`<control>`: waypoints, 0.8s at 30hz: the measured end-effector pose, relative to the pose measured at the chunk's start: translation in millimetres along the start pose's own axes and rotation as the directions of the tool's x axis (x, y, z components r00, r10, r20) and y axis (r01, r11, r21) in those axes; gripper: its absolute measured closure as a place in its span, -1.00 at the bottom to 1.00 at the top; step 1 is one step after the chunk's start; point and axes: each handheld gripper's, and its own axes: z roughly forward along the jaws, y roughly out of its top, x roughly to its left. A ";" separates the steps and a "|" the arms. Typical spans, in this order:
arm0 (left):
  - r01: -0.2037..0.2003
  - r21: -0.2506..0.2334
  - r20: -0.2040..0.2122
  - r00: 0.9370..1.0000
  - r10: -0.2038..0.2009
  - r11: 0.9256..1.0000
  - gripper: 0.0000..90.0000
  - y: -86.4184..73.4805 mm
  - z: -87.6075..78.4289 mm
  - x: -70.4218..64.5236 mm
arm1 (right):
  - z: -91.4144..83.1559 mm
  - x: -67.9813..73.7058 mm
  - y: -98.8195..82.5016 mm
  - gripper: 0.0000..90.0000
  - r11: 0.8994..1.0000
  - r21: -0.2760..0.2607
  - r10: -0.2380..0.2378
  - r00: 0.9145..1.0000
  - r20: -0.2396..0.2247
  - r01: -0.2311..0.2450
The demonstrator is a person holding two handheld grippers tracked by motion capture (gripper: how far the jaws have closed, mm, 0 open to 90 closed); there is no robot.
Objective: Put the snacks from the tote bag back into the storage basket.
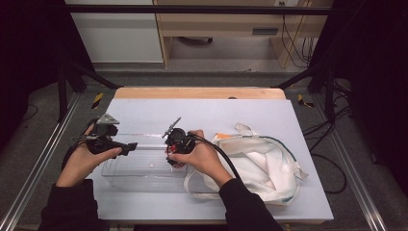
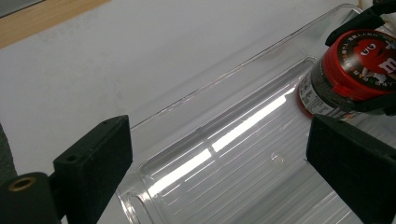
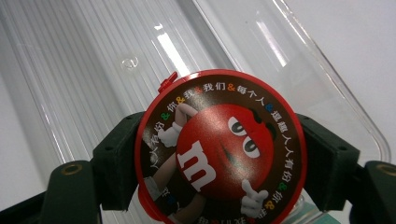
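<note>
Right now the right tongs [image 3: 219, 158] grip a candy jar [image 3: 219, 149] by its round red lid, one black jaw pressed to each side, and hold it over the right end of a clear plastic bin [image 1: 144, 168]. From the left gripper view the jar [image 2: 350, 70] hangs tilted above the bin's ribbed floor [image 2: 224, 154], its dark labelled body below the lid. The left tongs [image 2: 224, 177] stand wide open with nothing between the jaws, poised over the bin's left end near its rim. The bin lies lengthwise on the pale surface [image 1: 202, 108]. A white cloth bag [image 1: 260, 163] with loose straps lies crumpled just right of the bin, beside the right hand [image 1: 202, 156].
</note>
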 end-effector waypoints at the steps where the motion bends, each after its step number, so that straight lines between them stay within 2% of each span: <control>1: 0.000 0.000 0.000 1.000 0.000 1.000 -0.84 0.0 0.0 0.0 | 0.4 0.1 -0.1 -0.43 1.000 -0.002 0.003 1.000 -0.001 -0.003; 8: 0.000 0.001 0.002 1.000 0.000 1.000 -0.84 -0.7 0.6 1.0 | 0.0 0.8 0.0 -0.45 1.000 0.003 -0.005 1.000 0.001 0.005; 15: 0.009 -0.005 0.001 1.000 -0.009 1.000 -0.84 -1.3 -0.3 2.7 | -5.9 1.3 -0.4 -0.60 1.000 -0.007 -0.019 1.000 0.003 0.019; 16: 0.009 -0.006 0.000 1.000 -0.009 1.000 -0.85 -1.4 -0.6 3.0 | -9.9 2.3 -1.1 -0.67 0.999 -0.016 -0.032 0.999 0.008 0.032; 18: 0.010 -0.006 -0.001 1.000 -0.010 1.000 -0.85 -1.4 -0.7 3.1 | -13.1 2.3 -1.9 -0.70 0.999 -0.028 -0.040 0.999 0.015 0.040; 21: 0.009 -0.004 -0.002 1.000 -0.009 1.000 -0.85 -1.1 -0.2 2.4 | -20.9 2.9 -4.1 -0.74 0.998 -0.058 -0.030 0.999 0.021 0.031; 24: 0.008 -0.004 -0.001 1.000 -0.008 1.000 -0.85 -1.0 -0.2 2.1 | -24.1 2.4 -5.2 -0.75 0.997 -0.064 -0.032 0.999 0.020 0.033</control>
